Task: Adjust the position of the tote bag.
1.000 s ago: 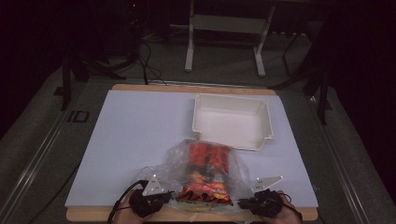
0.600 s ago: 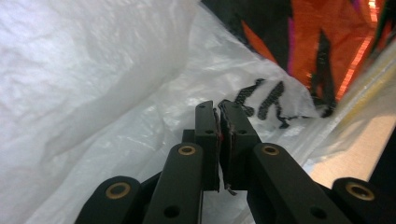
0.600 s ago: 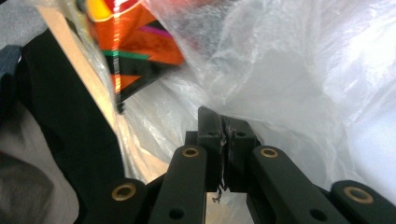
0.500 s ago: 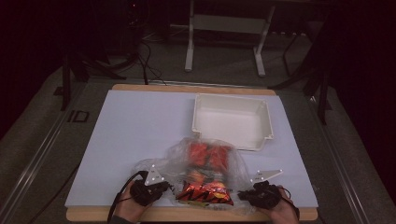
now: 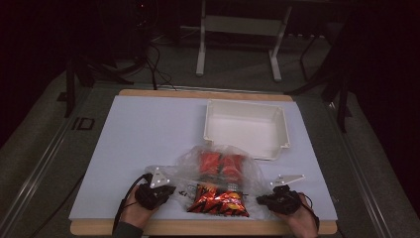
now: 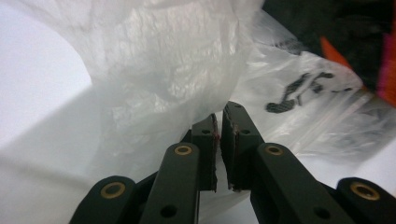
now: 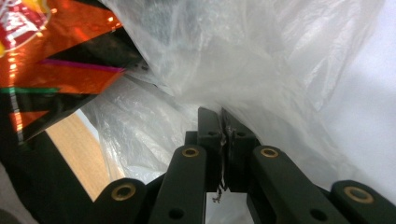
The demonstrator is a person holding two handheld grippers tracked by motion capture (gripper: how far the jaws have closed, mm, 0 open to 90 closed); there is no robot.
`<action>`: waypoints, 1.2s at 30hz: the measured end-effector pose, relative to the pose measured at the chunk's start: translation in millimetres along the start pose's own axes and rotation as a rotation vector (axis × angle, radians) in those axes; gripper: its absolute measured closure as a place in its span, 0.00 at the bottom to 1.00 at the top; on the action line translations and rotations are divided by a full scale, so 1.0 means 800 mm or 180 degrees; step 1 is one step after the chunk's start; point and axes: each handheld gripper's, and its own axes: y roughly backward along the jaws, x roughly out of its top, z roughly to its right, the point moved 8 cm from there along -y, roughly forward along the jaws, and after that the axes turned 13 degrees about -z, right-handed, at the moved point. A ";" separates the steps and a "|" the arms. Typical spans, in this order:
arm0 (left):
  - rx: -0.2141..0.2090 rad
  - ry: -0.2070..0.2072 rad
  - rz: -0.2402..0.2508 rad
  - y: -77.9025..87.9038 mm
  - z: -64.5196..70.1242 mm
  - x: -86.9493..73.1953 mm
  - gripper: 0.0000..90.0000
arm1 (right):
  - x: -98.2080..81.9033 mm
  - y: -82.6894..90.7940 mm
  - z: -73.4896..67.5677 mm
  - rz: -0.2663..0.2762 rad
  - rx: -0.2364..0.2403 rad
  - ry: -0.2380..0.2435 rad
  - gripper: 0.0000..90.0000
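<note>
clear plastic bag (image 5: pixel 218 168) | crumpled, lying near table's front edge | holds red-orange snack packets (image 5: pixel 218 201)

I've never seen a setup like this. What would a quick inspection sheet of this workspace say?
Surface: pale mat on a wooden table.
Job's things: clear bag holding snack packets; empty white tray behind it.
Clutter: nothing seen.
Grippers: left tool jaws just opening, slim gap, bag film at the tips; right tool pinching the bag film.
Cables: tool cable by the left hand; floor cables.
Surroundings: dark floor, metal stand.
</note>
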 end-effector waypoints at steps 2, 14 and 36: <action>0.0024 0.0033 0.0009 -0.001 -0.003 0.001 0.93 | 0.002 0.000 0.002 -0.0002 0.0000 -0.0036 0.96; -0.0202 -0.0274 0.0318 0.039 0.026 -0.001 0.73 | 0.000 0.041 -0.024 0.0228 0.0108 0.0350 0.66; -0.0601 -0.0708 0.0396 0.065 0.066 0.002 0.65 | 0.029 0.076 -0.015 0.0819 -0.0139 0.0157 0.70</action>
